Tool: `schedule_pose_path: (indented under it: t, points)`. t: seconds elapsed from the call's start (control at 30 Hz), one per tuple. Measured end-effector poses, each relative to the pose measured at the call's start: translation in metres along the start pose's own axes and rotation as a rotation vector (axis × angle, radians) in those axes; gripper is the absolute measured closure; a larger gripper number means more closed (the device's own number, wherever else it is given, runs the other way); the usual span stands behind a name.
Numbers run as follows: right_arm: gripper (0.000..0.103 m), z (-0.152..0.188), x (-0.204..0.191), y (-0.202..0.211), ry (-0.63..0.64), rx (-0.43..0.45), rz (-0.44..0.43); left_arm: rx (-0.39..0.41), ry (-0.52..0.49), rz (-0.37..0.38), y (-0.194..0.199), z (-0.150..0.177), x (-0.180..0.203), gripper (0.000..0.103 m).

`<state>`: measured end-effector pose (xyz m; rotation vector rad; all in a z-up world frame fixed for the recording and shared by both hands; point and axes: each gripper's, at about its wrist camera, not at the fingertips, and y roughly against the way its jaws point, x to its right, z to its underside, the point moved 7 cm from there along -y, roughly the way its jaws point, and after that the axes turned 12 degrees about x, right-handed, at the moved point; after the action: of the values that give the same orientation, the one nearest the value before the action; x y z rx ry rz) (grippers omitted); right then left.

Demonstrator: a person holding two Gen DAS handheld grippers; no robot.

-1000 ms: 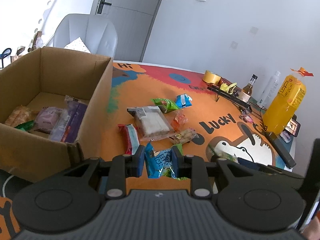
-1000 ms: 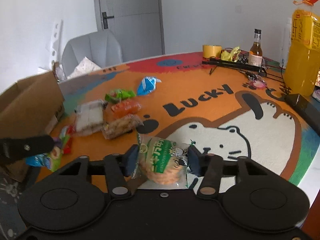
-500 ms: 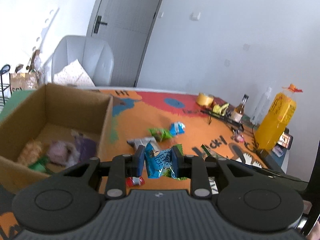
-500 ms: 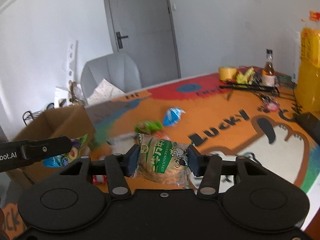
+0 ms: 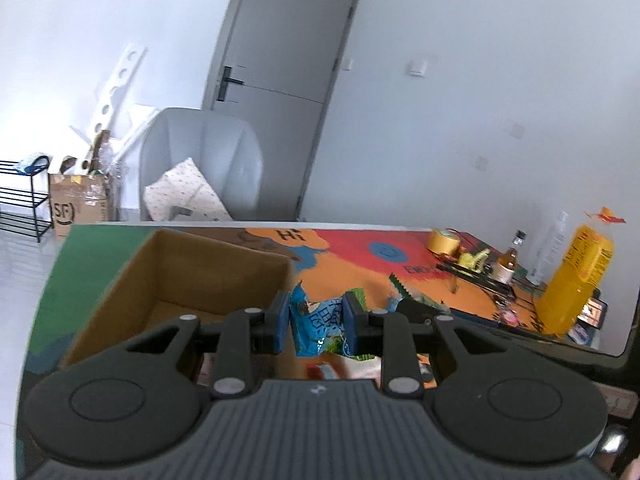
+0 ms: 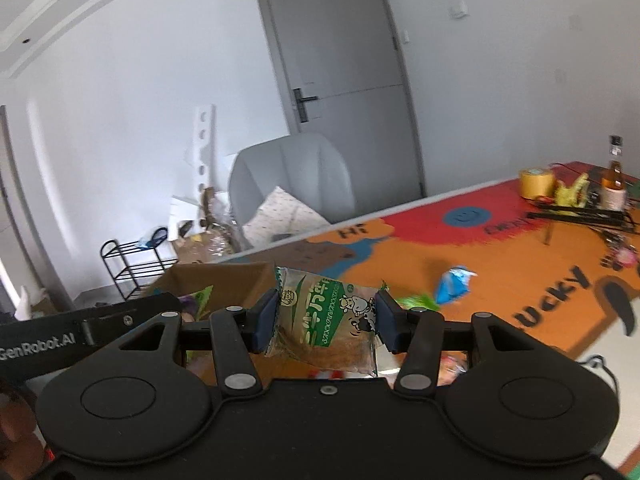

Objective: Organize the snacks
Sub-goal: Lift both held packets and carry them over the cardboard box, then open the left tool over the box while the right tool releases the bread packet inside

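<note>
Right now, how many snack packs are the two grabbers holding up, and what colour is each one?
Blue: 1, the blue pack pinched in the left gripper.
Green: 1, the green-label pack pinched in the right gripper.
Total: 2 packs held, one in each gripper.

A cardboard box (image 5: 192, 276) stands on the table (image 5: 360, 256) at its left end, with a chair (image 5: 208, 160) behind it beyond the table's far edge and a door (image 5: 280, 80) behind the chair. A snack packet (image 6: 454, 284) lies on the table right of the box, and a roll of tape (image 5: 443, 241), a small bottle (image 5: 510, 258) and a large bottle (image 5: 574, 280) stand along the table's right side. On the floor left of the chair sit a second box (image 5: 78, 206) and, further left, a wire rack (image 5: 20, 200).
</note>
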<state>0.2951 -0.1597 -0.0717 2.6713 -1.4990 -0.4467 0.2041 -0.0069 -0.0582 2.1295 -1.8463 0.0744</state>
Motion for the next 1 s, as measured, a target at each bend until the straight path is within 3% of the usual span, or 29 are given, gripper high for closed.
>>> schedule_pose_path:
  t: [0.47, 0.57, 0.77, 1.0]
  points:
    - [0.054, -0.003, -0.055, -0.028, 0.012, -0.002, -0.091, -0.01, 0.057, -0.115, -0.019, -0.008, -0.074, 0.076]
    - [0.054, -0.001, -0.064, -0.034, 0.02, -0.01, -0.102, -0.046, 0.079, -0.123, -0.031, -0.001, -0.083, 0.075]
    - [0.054, 0.003, -0.068, -0.042, -0.012, -0.036, -0.111, -0.053, 0.112, -0.117, -0.028, 0.002, -0.095, 0.072]
    - [0.053, 0.009, -0.085, -0.05, -0.024, -0.059, -0.15, -0.03, 0.134, -0.143, -0.017, -0.002, -0.11, 0.06]
